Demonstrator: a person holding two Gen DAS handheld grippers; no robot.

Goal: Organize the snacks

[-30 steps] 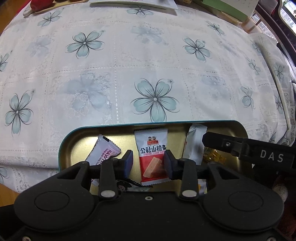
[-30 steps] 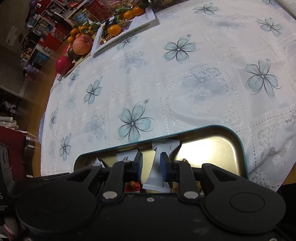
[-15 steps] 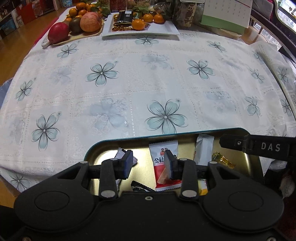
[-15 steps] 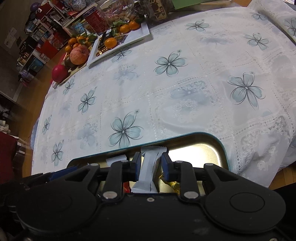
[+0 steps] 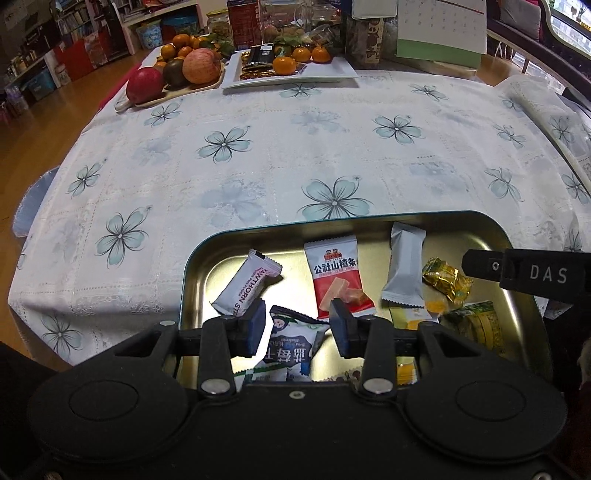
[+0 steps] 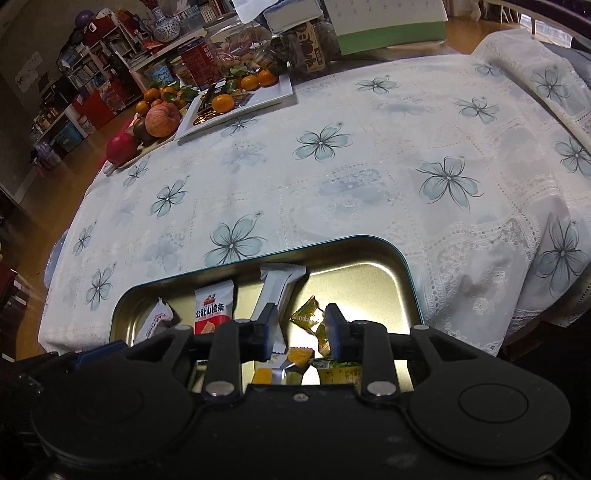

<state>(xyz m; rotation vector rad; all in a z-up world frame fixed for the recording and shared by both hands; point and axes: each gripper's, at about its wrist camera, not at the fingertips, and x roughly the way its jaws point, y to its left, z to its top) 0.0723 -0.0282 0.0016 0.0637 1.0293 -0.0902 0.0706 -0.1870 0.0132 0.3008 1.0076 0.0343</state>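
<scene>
A gold tin with a teal rim [image 5: 369, 216] sits on the flowered tablecloth at the near edge and holds several snacks. My left gripper [image 5: 297, 325] hovers over it, its jaws opening. A blue-white packet [image 5: 291, 347] lies below the gap, untouched, and a red packet [image 5: 338, 280] and a white hawthorn packet [image 5: 245, 286] lie just beyond. My right gripper [image 6: 301, 328] is also opening above the tin [image 6: 332, 242]. A grey-white packet [image 6: 280, 291] lies loose by its left finger, with a gold candy [image 6: 308, 319] below the gap.
A black bar lettered DAS [image 5: 532, 275], part of the other gripper, crosses the tin's right side. At the table's far end stand a fruit board [image 5: 184, 70], a white plate of mandarins [image 5: 291, 68], jars and a calendar [image 5: 439, 33]. The wooden floor lies to the left.
Both grippers pulled back and tipped upward, so more of the table shows. The right jaws parted and let go of the grey-white packet, which now lies in the tin. The left jaws widened.
</scene>
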